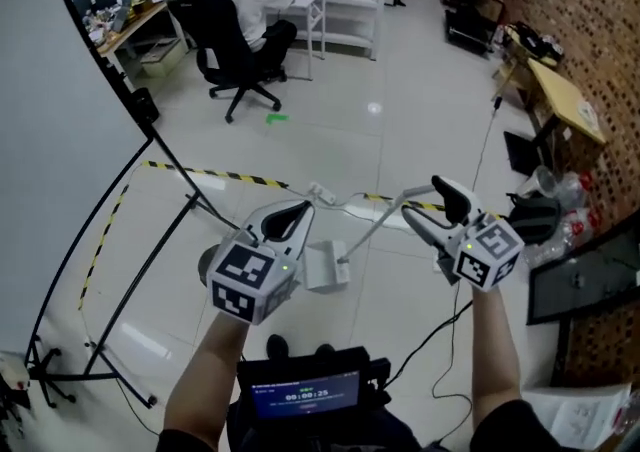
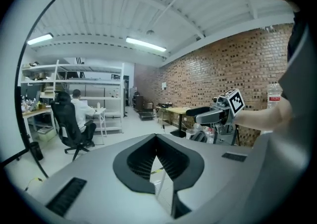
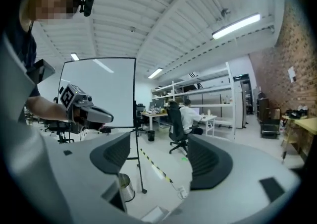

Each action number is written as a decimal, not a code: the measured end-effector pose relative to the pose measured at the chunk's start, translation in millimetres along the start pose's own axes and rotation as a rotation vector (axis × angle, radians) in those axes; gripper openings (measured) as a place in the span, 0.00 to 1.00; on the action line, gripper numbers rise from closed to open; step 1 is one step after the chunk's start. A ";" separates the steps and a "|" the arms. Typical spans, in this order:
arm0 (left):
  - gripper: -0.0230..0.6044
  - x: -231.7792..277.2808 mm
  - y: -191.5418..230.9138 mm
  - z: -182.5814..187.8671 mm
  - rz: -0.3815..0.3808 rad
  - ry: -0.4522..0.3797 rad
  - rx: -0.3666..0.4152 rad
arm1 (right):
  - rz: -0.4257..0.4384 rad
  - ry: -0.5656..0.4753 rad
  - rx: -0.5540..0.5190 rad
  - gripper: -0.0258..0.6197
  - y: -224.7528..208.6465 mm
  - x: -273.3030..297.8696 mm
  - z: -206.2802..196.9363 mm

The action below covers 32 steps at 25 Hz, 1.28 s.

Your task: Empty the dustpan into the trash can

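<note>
A white dustpan point(image 1: 325, 267) stands on the floor between my two grippers, and its long grey handle point(image 1: 372, 230) slants up to the right. Neither gripper touches it. My left gripper point(image 1: 300, 212) hangs above and left of the pan; in the left gripper view point(image 2: 156, 139) its pads meet at the tips with nothing between them. My right gripper point(image 1: 425, 205) is raised to the right of the handle. Its jaws stand wide apart and empty in the right gripper view point(image 3: 158, 156). A small metal trash can point(image 3: 125, 187) stands on the floor beside a whiteboard leg.
A whiteboard stand point(image 1: 100, 320) with splayed legs fills the left. Yellow-black tape point(image 1: 230, 177) crosses the floor, with a power strip point(image 1: 322, 193) and cable on it. A person point(image 1: 245, 0) sits at a far desk. A wooden table point(image 1: 560, 90) and bottles point(image 1: 570, 190) line the brick wall.
</note>
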State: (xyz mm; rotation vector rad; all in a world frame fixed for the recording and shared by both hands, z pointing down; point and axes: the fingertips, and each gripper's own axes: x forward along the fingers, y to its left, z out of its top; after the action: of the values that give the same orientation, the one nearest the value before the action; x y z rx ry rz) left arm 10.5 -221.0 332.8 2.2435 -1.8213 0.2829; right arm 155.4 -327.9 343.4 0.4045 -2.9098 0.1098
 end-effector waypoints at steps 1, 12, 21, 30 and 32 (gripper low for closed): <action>0.02 -8.8 5.1 -2.1 0.016 -0.001 -0.013 | 0.020 0.003 -0.002 0.62 7.1 8.5 -0.6; 0.03 -132.6 103.8 -50.1 0.232 0.024 -0.063 | 0.226 0.019 0.030 0.23 100.2 112.7 4.4; 0.03 -275.3 194.5 -83.6 0.411 -0.034 -0.163 | 0.381 0.044 -0.050 0.04 218.2 187.2 46.3; 0.03 -429.9 259.7 -101.7 0.581 -0.116 -0.175 | 0.571 0.018 -0.092 0.04 383.2 262.7 79.1; 0.03 -462.4 262.3 -106.6 0.615 -0.119 -0.177 | 0.623 0.009 -0.110 0.04 423.4 270.6 87.4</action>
State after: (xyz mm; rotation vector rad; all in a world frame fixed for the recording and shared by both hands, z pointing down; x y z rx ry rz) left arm -341.2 191.1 313.5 1.5670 -2.4559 0.0839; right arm -233.3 -1.2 295.1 -0.5249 -2.9019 0.0404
